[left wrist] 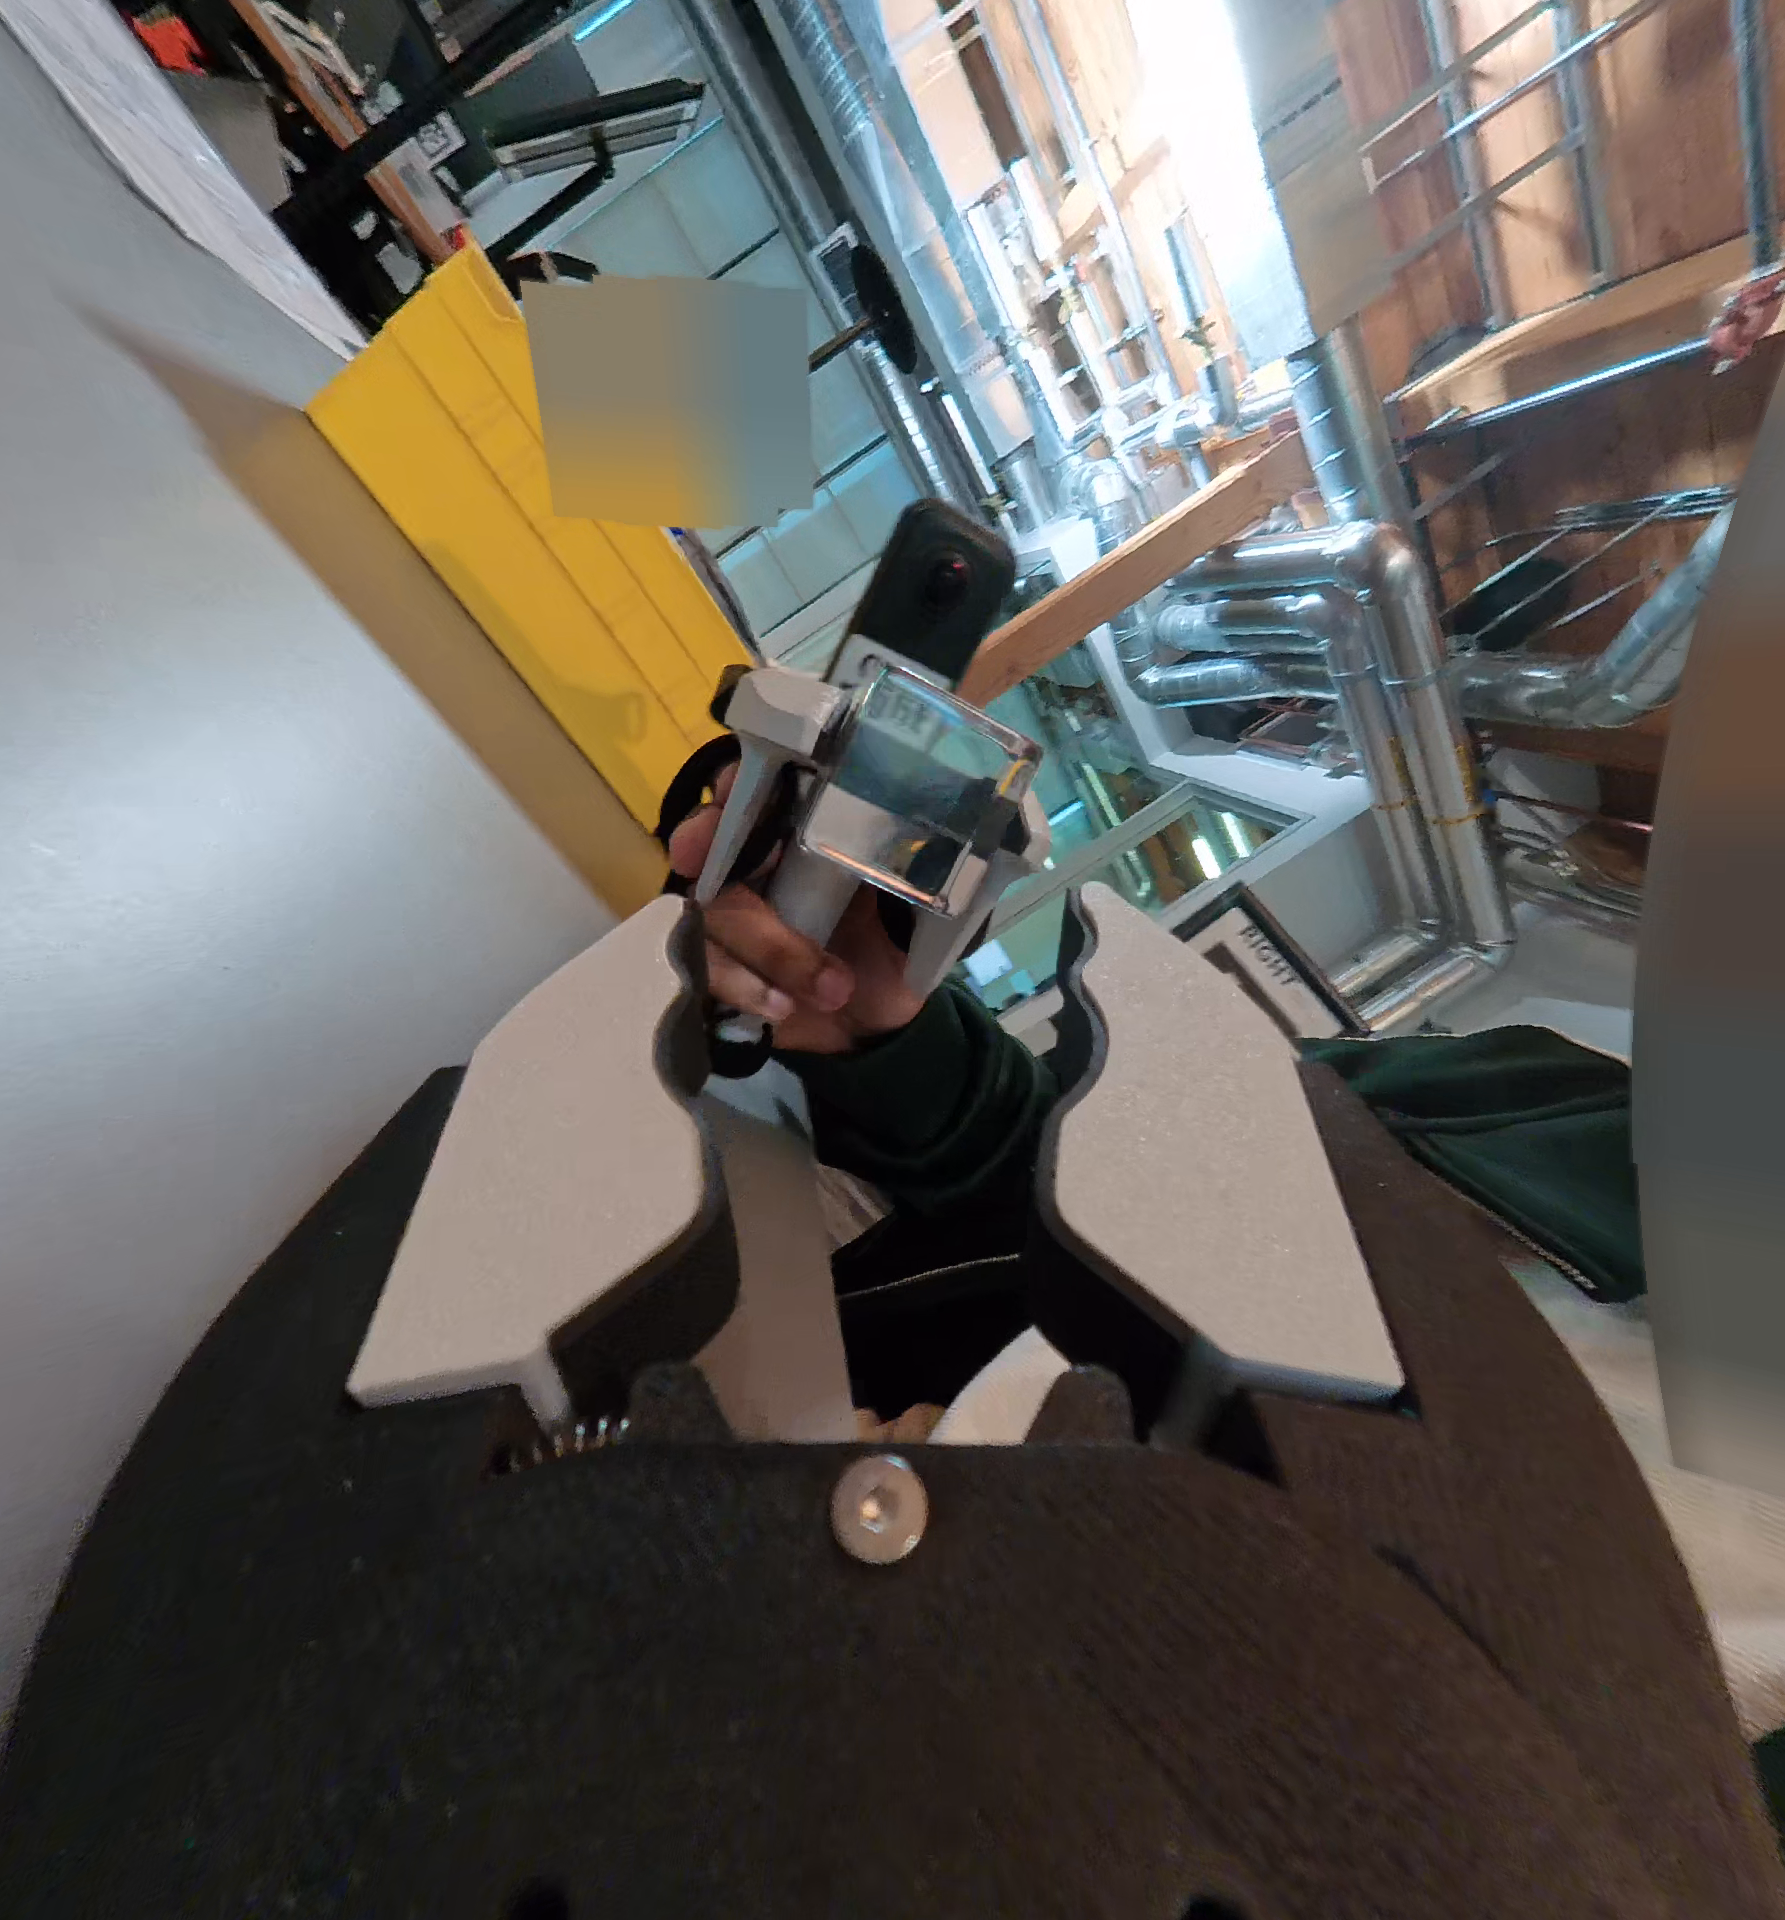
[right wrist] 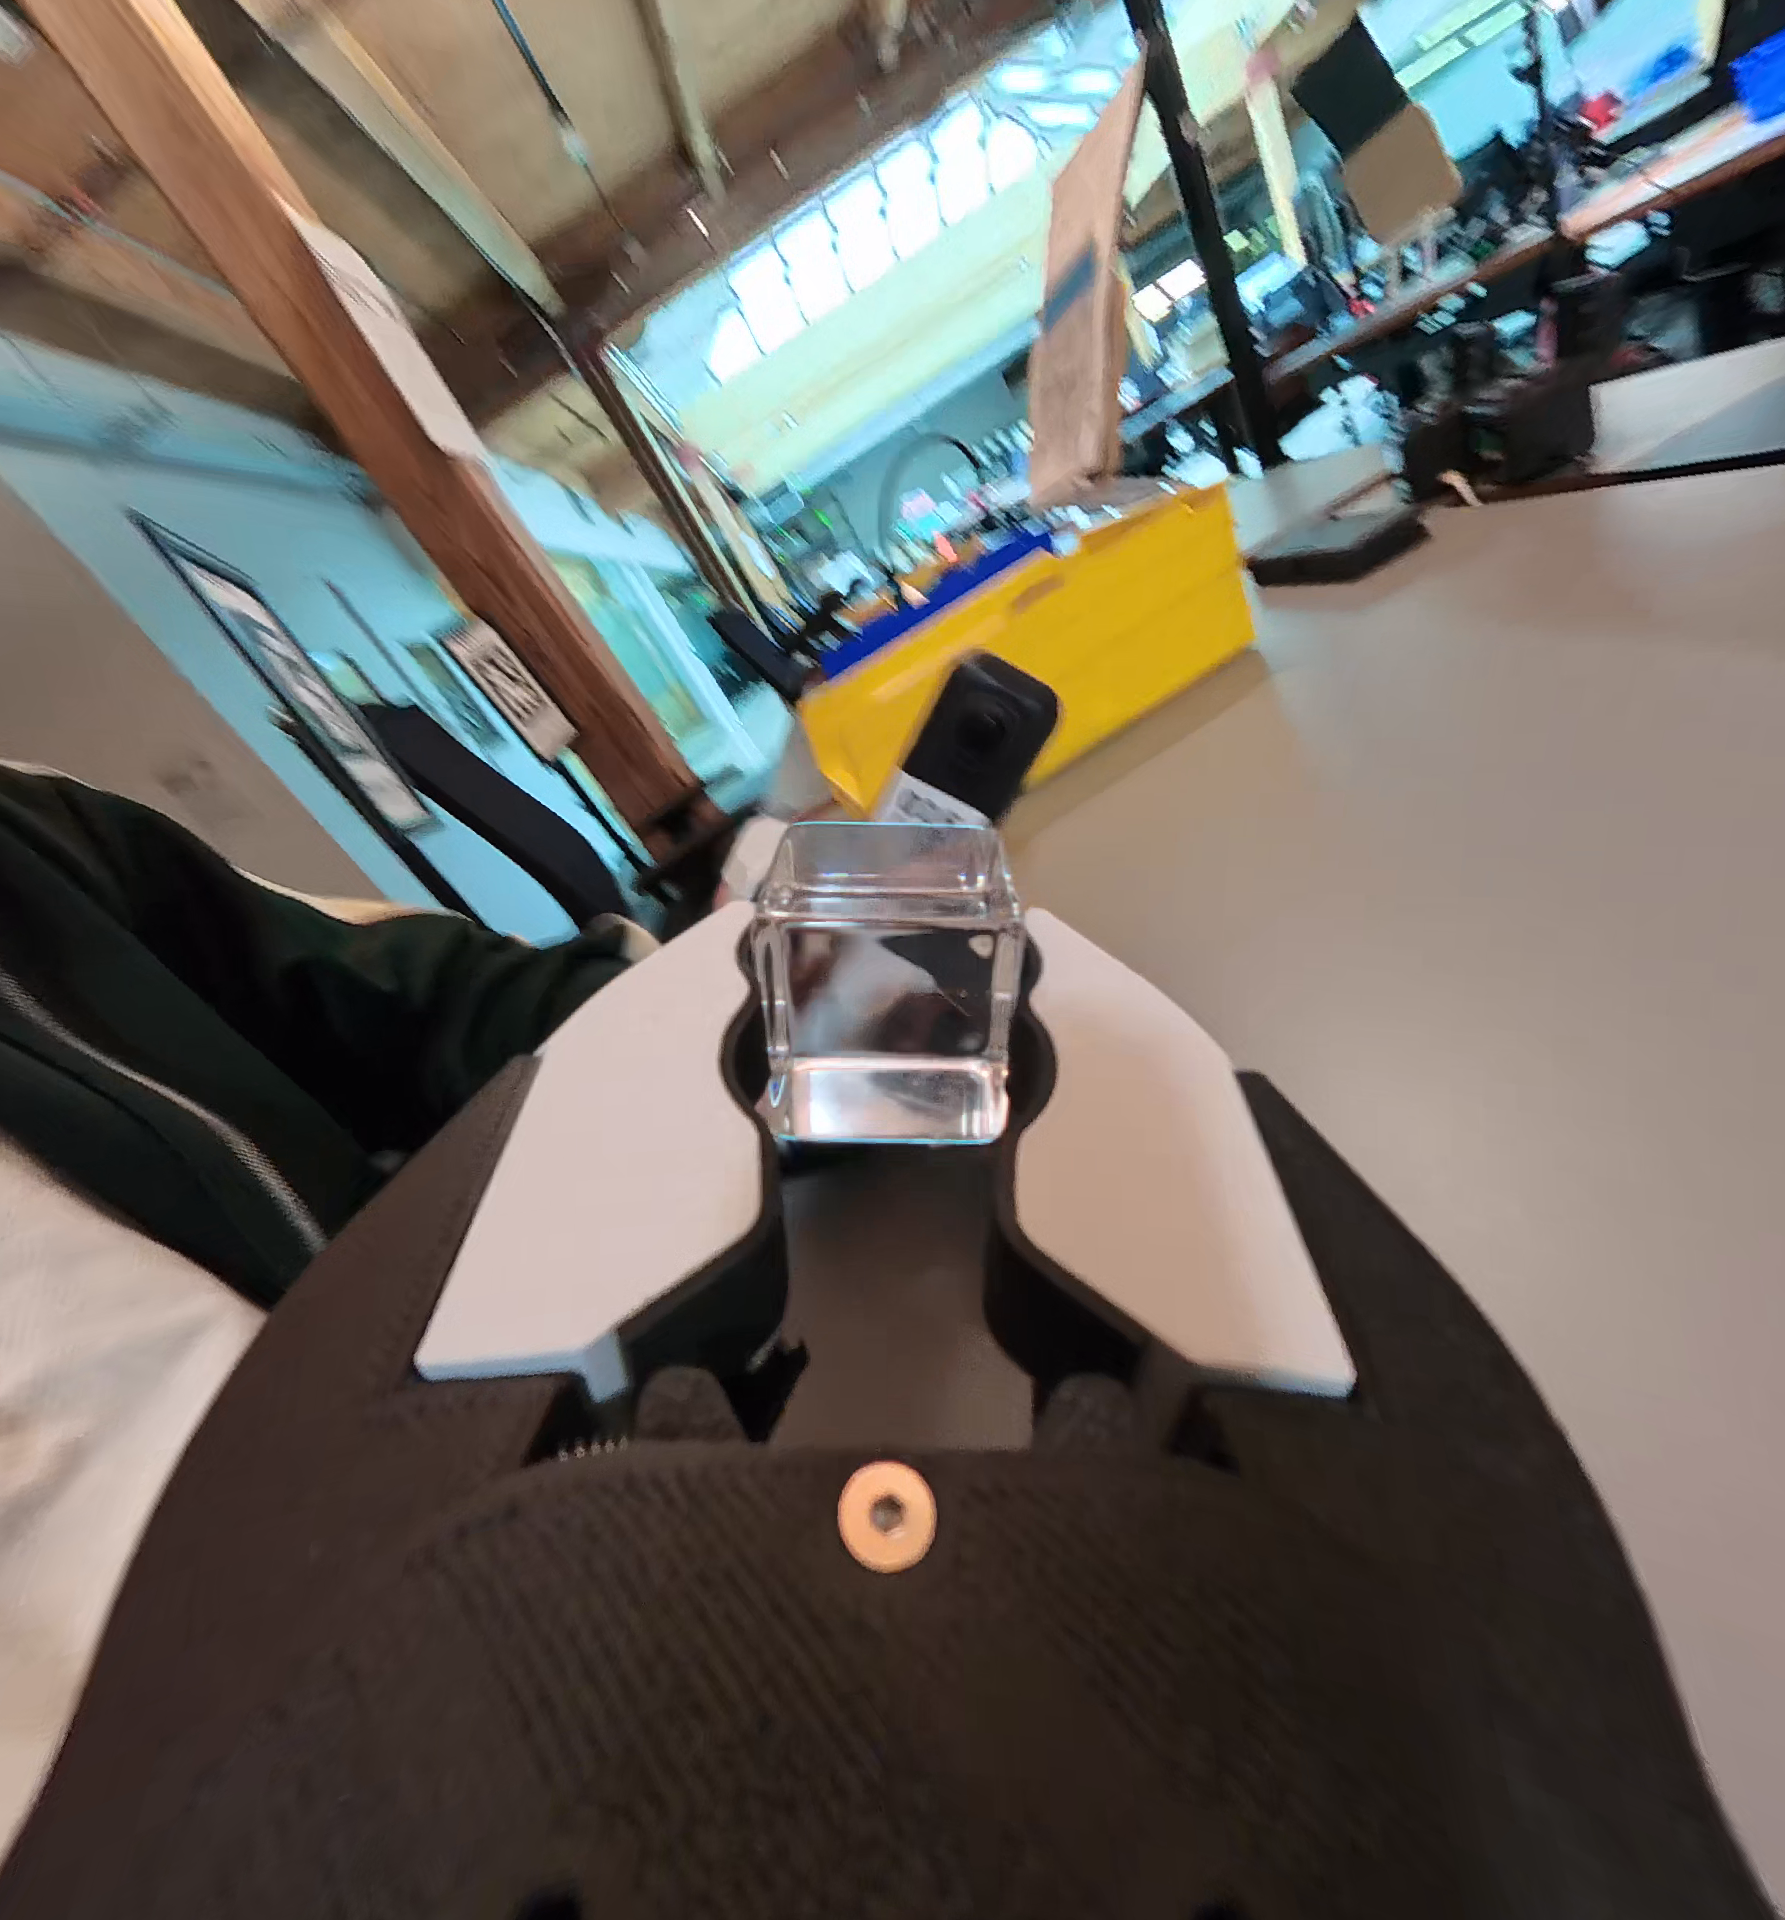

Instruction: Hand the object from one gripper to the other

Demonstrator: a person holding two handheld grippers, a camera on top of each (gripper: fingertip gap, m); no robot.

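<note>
**Clear cube gripped by right tongs; left tongs released**

Right wrist view, nearest first: the right tongs are clenched on a clear cube, one white finger pressed to each side face. The cube sits at the finger ends, raised above the table, not touching it. A dark green sleeve lies at the left. Just beyond the cube stands the black camera of the opposite tool. Farther off, a yellow bin rests on the table toward its far edge; a wooden post rises at the left.

Left wrist view, nearest first: the left tongs stand released, white fingers spread wide with nothing between them. Beyond the finger ends, near but apart, the right tongs face this view with the clear cube held between them. A hand in the dark green sleeve grips the handle beneath. A black camera rises above the cube. Behind, the yellow bin stands on the table. Silver pipes run in the background.
</note>
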